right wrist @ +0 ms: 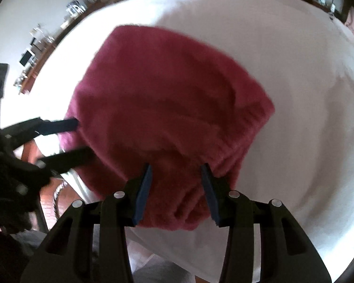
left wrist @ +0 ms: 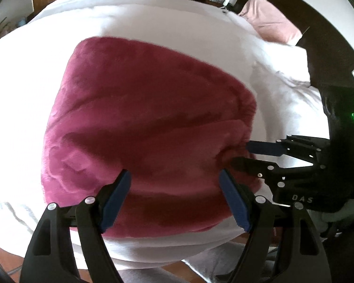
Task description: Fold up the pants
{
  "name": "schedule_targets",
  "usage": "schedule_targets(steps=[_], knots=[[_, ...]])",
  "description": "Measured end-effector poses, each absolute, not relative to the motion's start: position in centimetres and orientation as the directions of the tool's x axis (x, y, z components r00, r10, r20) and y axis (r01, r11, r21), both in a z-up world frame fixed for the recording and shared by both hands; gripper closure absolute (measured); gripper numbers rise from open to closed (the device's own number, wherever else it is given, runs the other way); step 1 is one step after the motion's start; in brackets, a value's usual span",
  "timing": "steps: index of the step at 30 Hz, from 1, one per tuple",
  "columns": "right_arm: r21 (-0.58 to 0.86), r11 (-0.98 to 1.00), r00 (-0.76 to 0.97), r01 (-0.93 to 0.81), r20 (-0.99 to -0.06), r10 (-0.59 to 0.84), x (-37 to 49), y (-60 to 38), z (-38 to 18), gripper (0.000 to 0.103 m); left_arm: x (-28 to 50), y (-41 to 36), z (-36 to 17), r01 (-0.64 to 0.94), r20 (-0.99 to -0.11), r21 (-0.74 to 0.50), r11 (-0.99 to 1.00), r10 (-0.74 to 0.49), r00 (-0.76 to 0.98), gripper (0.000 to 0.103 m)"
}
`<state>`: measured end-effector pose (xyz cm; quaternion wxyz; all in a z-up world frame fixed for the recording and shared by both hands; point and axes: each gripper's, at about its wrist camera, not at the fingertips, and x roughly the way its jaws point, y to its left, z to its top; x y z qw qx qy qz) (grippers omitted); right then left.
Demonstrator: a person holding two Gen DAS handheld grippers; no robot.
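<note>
Up close from the left wrist, plush crimson pants [left wrist: 144, 122] lie folded on a white bed [left wrist: 153, 14], left gripper [left wrist: 174, 179] gaping empty above them, while the right wrist shows the right gripper [right wrist: 177, 172] parted too.

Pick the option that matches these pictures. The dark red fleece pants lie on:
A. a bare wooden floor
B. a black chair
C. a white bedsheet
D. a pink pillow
C: the dark red fleece pants are spread on the white bedsheet, which surrounds them on the far side and both flanks; the pink pillow sits apart at the far corner of the bed.
</note>
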<state>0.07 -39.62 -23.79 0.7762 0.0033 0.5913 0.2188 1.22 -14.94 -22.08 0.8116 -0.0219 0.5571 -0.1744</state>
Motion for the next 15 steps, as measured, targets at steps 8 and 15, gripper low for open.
schedule_targets(steps=[8, 15], knots=[[0.252, 0.933, 0.146, -0.255, -0.944, 0.295, -0.4, -41.3, -28.0, 0.054, 1.1, -13.5, -25.0, 0.262, -0.927, -0.214, 0.941, -0.281, 0.25, 0.026], [0.239, 0.946, 0.14, -0.218, -0.952, 0.273, -0.5, -41.5, -29.4, 0.05, 1.8, -12.9, -24.0, 0.309, -0.92, -0.217, 0.926, -0.3, 0.252, 0.026]])
